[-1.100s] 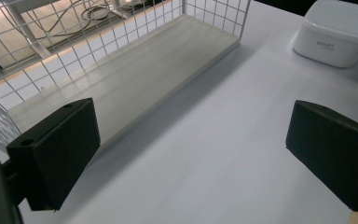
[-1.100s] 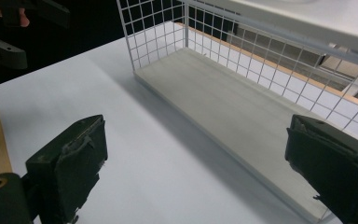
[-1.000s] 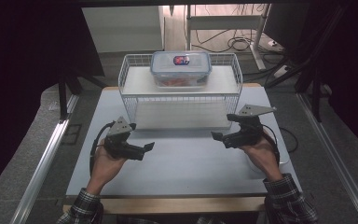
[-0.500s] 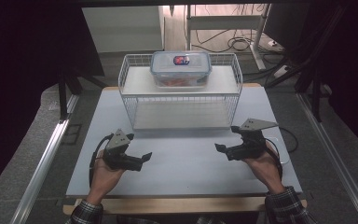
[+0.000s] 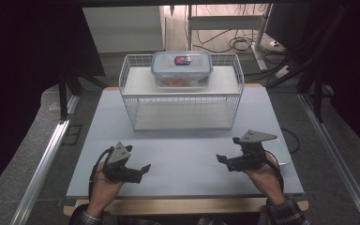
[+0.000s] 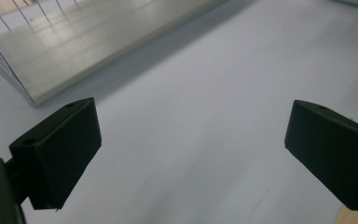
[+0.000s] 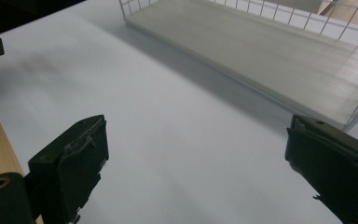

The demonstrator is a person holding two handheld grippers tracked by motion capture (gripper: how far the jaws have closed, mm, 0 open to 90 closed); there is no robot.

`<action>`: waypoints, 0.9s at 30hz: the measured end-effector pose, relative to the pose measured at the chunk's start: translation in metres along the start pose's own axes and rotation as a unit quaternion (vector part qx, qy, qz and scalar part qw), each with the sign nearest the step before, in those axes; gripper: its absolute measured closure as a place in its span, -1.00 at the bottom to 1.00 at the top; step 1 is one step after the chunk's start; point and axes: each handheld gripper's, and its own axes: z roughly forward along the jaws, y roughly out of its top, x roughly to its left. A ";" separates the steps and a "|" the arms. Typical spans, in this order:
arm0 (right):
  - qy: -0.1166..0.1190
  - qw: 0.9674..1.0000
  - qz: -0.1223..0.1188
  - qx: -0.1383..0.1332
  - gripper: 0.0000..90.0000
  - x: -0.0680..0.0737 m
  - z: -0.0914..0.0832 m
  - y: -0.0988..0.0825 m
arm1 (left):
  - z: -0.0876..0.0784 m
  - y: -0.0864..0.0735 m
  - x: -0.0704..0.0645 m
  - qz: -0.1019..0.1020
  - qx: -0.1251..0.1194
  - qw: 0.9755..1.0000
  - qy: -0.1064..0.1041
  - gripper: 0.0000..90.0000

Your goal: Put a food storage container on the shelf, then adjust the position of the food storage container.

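While both hands rest near the table's (image 5: 178, 150) front edge, the left gripper (image 5: 143, 169) sits toward the front-left corner, jaws spread wide with nothing between them. Right gripper (image 5: 221, 159): toward the front-right corner, jaws likewise spread apart and empty, pointing inward at the left one. Wire rack (image 5: 183, 105): white, two-tiered, standing at the middle of the table's far edge, well apart from both grippers. Food container (image 5: 182, 69): clear with a blue-rimmed lid, closed, upright on the rack's upper shelf; lower shelf bare.
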 end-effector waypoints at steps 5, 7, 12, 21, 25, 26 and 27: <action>-0.002 1.000 -0.006 0.012 -0.87 0.004 0.004 -0.008 | 0.004 -0.005 -0.003 0.015 0.019 1.000 0.009 -0.93; -0.007 0.999 -0.019 0.031 -0.88 0.007 0.008 -0.015 | 0.007 -0.008 -0.003 0.018 0.029 0.999 0.010 -0.93; -0.011 0.999 -0.019 0.045 -0.90 0.007 0.010 -0.019 | 0.007 -0.010 -0.003 0.017 0.030 0.999 0.012 -0.93; -0.038 0.998 0.011 0.044 -0.83 -0.005 -0.002 -0.014 | 0.007 -0.011 0.000 0.006 0.024 1.000 0.006 -0.93; -0.082 0.996 0.021 0.040 -0.37 -0.019 -0.017 -0.014 | 0.007 -0.012 0.001 0.000 0.021 1.000 0.004 -0.93; -0.089 0.995 0.024 0.038 -0.20 -0.024 -0.022 -0.015 | 0.007 -0.012 0.001 0.000 0.021 1.000 0.004 -0.93; -0.093 0.995 0.027 0.036 -0.07 -0.027 -0.026 -0.015 | 0.008 -0.012 0.001 -0.001 0.021 1.000 0.004 -0.93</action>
